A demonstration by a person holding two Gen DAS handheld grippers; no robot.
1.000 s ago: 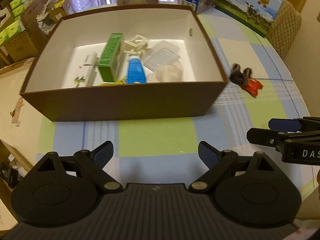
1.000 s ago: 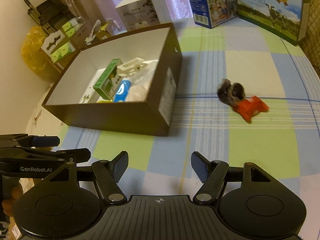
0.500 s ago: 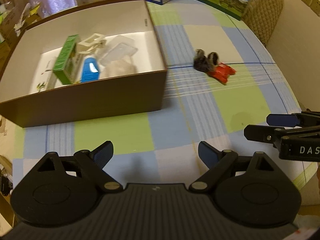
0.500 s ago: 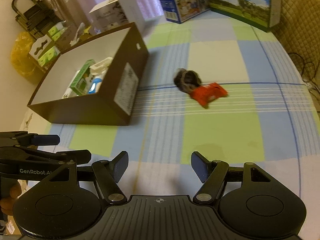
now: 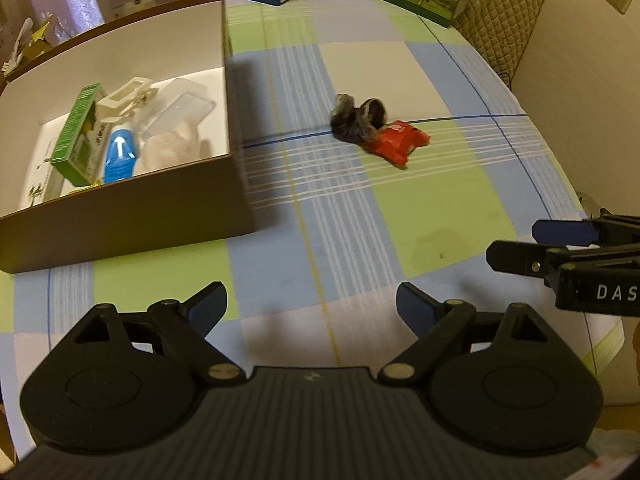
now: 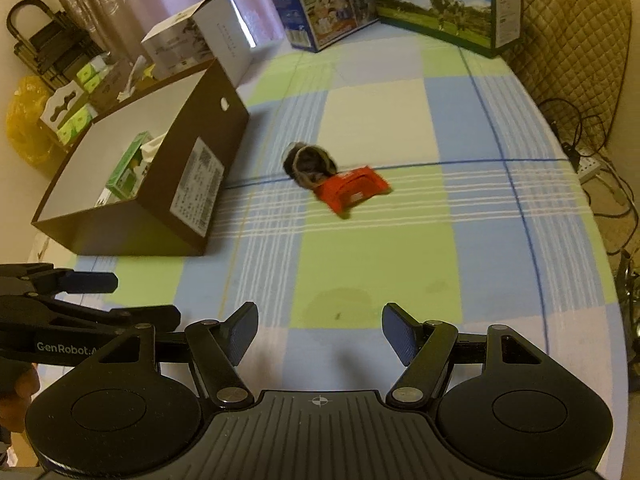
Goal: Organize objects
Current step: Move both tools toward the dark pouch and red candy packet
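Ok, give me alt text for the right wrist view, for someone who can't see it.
The open right tongs hover empty over a checked tablecloth, pointing at a red packet touching a dark furry bundle. An open brown box holding a green carton sits to the left, and the left tongs reach in at the lower left.

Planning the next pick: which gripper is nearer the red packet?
Right, slightly. The right gripper faces the red packet almost straight ahead; the left gripper sits back, packet ahead to its right. Both open, well short.
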